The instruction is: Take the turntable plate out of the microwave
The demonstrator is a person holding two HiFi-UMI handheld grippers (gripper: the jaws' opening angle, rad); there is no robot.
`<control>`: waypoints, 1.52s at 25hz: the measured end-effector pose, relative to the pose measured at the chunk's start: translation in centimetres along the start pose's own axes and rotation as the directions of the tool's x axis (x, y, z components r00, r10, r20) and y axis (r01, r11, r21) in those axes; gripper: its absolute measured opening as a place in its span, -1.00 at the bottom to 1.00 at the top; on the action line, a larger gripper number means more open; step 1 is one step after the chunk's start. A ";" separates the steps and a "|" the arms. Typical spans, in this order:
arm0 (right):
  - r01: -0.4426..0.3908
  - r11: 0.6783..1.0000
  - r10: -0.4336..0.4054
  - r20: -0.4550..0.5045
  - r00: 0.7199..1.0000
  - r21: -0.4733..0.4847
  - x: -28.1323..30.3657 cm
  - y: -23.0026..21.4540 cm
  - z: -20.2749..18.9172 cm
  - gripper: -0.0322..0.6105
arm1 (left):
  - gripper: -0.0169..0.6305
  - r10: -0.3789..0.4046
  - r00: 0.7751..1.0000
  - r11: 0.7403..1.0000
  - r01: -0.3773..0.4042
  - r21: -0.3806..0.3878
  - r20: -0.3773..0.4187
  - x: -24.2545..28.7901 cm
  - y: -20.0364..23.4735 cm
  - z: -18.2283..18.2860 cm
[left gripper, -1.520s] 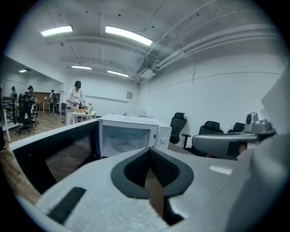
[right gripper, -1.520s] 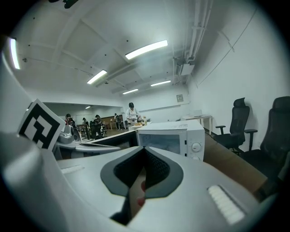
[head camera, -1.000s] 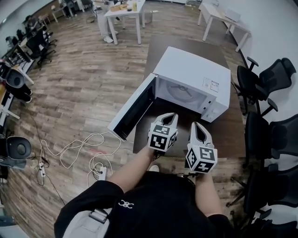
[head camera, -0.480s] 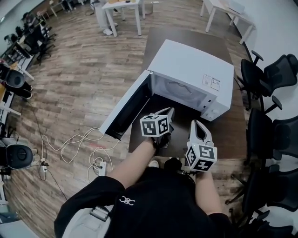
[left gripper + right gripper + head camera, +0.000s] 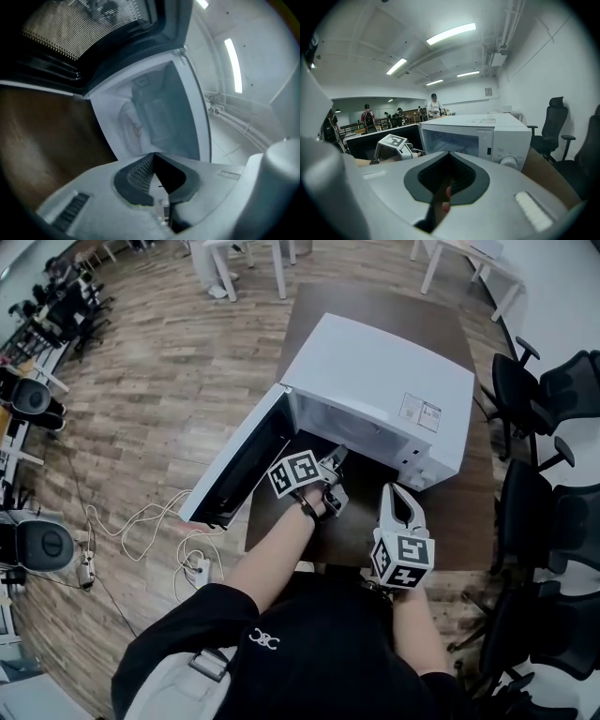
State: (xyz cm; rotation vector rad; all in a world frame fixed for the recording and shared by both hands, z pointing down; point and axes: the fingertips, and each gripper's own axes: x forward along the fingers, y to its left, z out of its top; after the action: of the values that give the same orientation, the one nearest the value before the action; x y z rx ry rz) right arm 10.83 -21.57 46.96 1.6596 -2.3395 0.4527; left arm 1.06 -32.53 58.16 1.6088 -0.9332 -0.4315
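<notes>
Nearest the person, the right gripper (image 5: 398, 495) hangs over the front strip of the dark table (image 5: 361, 517). It points at the control end of the microwave (image 5: 380, 371). Its fingers are pressed together with nothing between them.

A little further in, the left gripper (image 5: 336, 458) sits at the lower lip of the oven's mouth, aimed into the cavity. Its pads are closed tip to tip as well, and it carries nothing. The two grippers are well apart, with bare tabletop between them.

The door (image 5: 234, 465) is swung fully out to the left. It overhangs the table's left edge and stands above the wood floor, so the mouth is unobstructed along its whole width.

The turntable plate (image 5: 127, 125) lies flat on the cavity floor, past the left gripper's tips and not touched by them. The cavity walls close in around it on three sides, and only the front is free.

The microwave stands towards the right of the table, and a long stretch of tabletop runs on behind it.

Black office chairs (image 5: 548, 390), at least three, crowd the table's right edge. On the floor to the left lie loose cables (image 5: 159, 521), and beyond that is plenty of bare floor. Two white tables (image 5: 469, 257) stand at the far end.

By count there are two grippers, one microwave and one plate.
</notes>
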 end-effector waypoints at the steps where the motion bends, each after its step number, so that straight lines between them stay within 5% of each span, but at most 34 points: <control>1: 0.000 1.000 0.000 -0.004 1.000 0.001 0.2 -0.3 -0.1 -0.87 | -0.93 0.003 1.000 0.999 -0.002 -0.033 0.011 0.6 0.5 0.3; 8: 0.006 1.000 -0.006 -0.011 1.000 -0.009 0.9 -2.0 -0.3 -0.87 | -0.81 0.065 0.996 0.976 -0.050 -0.210 0.063 3.7 3.8 2.0; 19: 0.011 1.000 -0.012 -0.031 0.999 -0.023 1.5 -3.2 -0.9 -0.87 | -0.61 0.182 0.981 0.945 -0.157 -0.287 0.063 5.7 7.2 2.7; 31: 0.030 0.999 -0.031 -0.053 0.998 -0.020 2.2 -4.5 -1.6 -0.87 | -0.73 0.169 0.985 0.934 -0.145 -0.326 0.045 6.9 7.2 2.8; 38: 0.024 0.999 -0.026 -0.075 0.997 -0.034 2.5 -4.4 -1.9 -0.87 | -0.72 0.073 0.994 0.905 -0.032 -0.424 0.082 7.0 6.8 2.9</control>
State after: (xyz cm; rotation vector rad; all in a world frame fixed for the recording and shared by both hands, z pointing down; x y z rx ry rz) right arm 14.22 -24.38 50.10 1.6261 -2.2579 0.4607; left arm 0.98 -39.88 65.24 1.1728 -0.8811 -0.6320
